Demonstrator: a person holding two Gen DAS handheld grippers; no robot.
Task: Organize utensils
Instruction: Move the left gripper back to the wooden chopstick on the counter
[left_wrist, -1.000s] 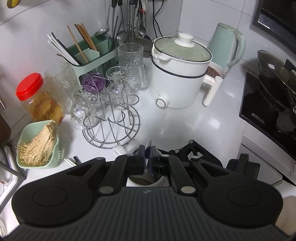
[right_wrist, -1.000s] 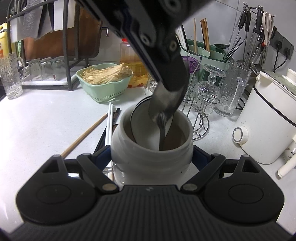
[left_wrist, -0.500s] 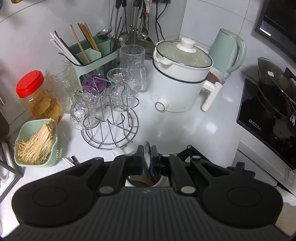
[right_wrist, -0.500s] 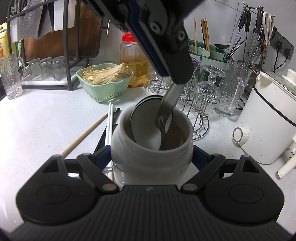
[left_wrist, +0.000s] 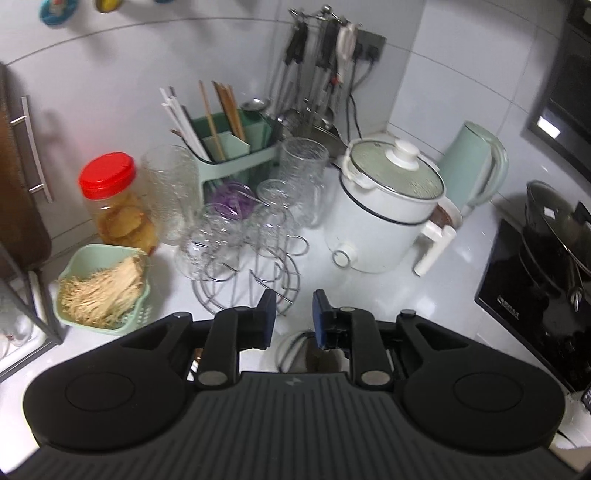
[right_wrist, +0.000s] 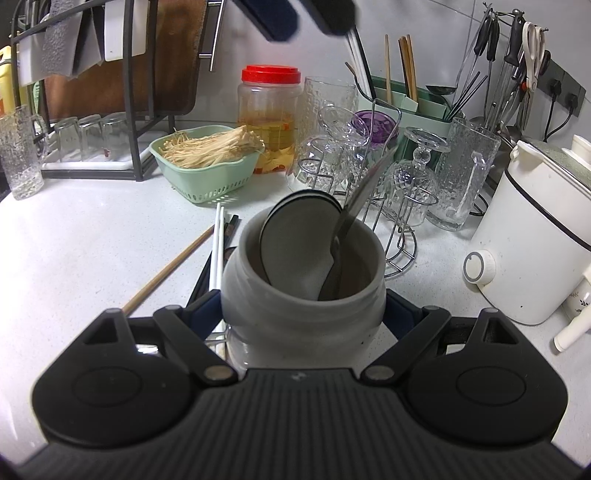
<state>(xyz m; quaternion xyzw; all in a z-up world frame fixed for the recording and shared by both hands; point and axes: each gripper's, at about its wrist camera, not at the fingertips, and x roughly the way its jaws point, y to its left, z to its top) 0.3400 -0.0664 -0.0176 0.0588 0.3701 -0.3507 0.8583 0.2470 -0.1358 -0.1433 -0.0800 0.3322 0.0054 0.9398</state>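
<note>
My right gripper (right_wrist: 303, 312) is shut on a pale ceramic jar (right_wrist: 303, 295) standing on the white counter. Inside the jar a metal utensil (right_wrist: 354, 210) leans to the right beside a grey round piece (right_wrist: 299, 243). My left gripper (left_wrist: 290, 314) hovers above the jar (left_wrist: 295, 343), and its jaws are opening with nothing between them. Its fingertips (right_wrist: 280, 22) show at the top of the right wrist view. Left of the jar lie a wooden chopstick (right_wrist: 170, 273) and white chopsticks (right_wrist: 218, 240). A green utensil caddy (left_wrist: 236, 147) holds more chopsticks at the back.
A wire rack with upturned glasses (right_wrist: 388, 177) stands just behind the jar. A white cooker (left_wrist: 384, 214) and a green kettle (left_wrist: 476, 166) are to the right, with a black stove (left_wrist: 535, 295) beyond. A green basket of mushrooms (right_wrist: 207, 162) and a red-lidded jar (right_wrist: 269, 118) sit to the left.
My left gripper has let go of the metal utensil, opened, and risen away from the jar. The utensil now leans free inside the jar. The right gripper has stayed put.
</note>
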